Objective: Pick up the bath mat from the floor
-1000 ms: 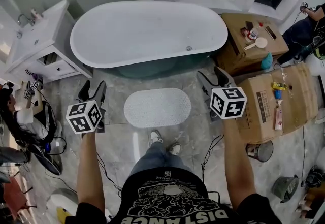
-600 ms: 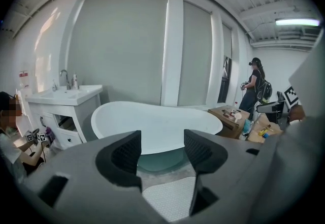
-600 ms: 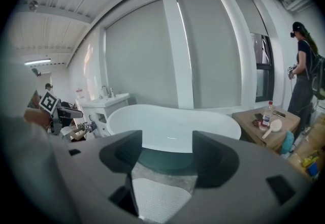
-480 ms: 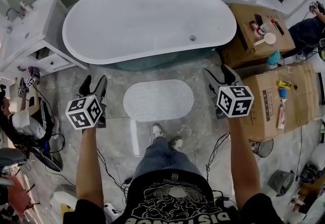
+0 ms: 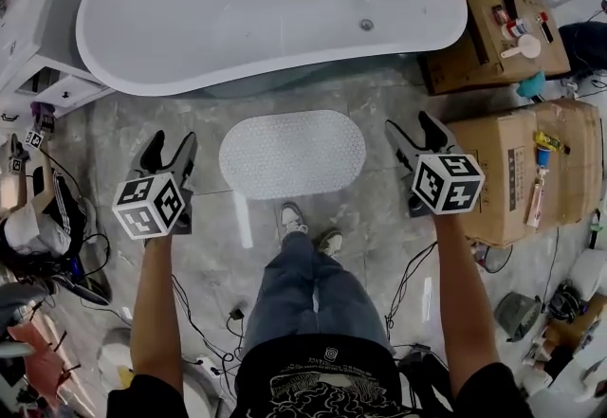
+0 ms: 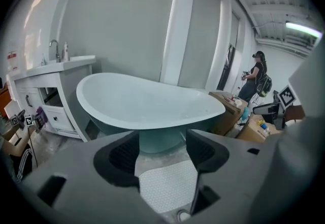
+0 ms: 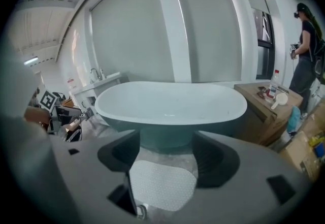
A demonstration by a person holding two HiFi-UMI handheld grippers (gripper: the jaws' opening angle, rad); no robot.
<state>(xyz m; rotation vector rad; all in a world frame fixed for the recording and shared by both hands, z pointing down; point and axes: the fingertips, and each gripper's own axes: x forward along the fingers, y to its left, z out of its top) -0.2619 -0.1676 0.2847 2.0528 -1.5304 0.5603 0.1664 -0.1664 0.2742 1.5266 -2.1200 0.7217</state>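
Observation:
A white oval bath mat point(image 5: 292, 153) with a dimpled surface lies flat on the grey tiled floor in front of the bathtub point(image 5: 270, 4). It also shows between the jaws in the left gripper view point(image 6: 167, 186) and the right gripper view point(image 7: 161, 184). My left gripper point(image 5: 167, 150) hangs above the floor to the mat's left. My right gripper point(image 5: 415, 135) hangs to the mat's right. Both are open with nothing between the jaws, which have just been opening. Neither touches the mat.
The person's shoes point(image 5: 292, 220) stand just behind the mat. Cardboard boxes point(image 5: 517, 174) with bottles stand at the right, a white vanity point(image 5: 38, 37) at the left. Cables point(image 5: 204, 326) trail on the floor. Another person point(image 6: 256, 78) stands far right.
Both grippers have come down toward the floor, and the head camera has tilted so the tub and mat sit higher and larger in view. The jaws stand a little wider.

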